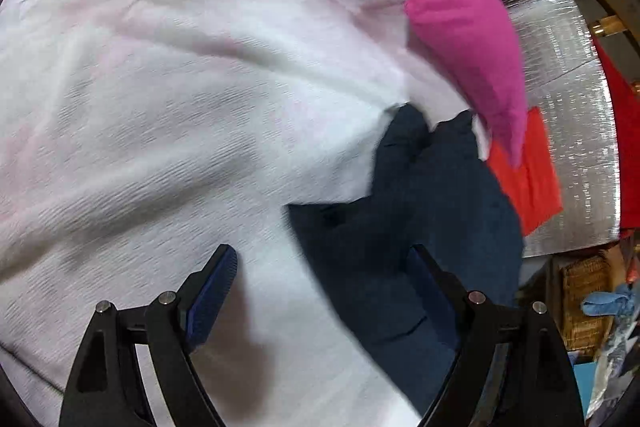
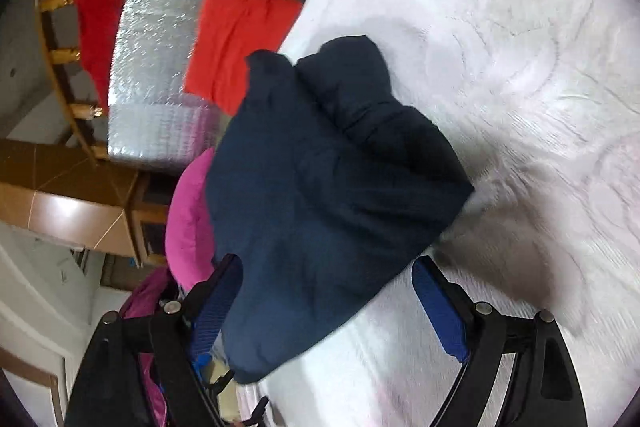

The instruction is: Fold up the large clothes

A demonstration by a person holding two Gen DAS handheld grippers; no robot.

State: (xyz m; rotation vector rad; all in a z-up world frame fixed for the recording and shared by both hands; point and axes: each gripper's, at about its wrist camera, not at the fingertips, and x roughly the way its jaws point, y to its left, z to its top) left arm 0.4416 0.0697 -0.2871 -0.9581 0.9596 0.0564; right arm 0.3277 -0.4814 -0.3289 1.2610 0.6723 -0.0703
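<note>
White bedding (image 1: 160,107) carries navy garment (image 2: 328,187) at frame centre; left gripper (image 1: 320,283) and right gripper (image 2: 328,291) released, empty.

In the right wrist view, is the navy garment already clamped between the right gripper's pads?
No. The right gripper stands wide open, and the navy garment lies loose on the white bedcover.

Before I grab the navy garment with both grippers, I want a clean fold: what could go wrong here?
The navy garment lies bunched on the white blanket; open jaws closing low might pinch blanket too. Its edge overlaps the pink cushion, which could drag along. The folded red cloth close by might get disturbed.
</note>
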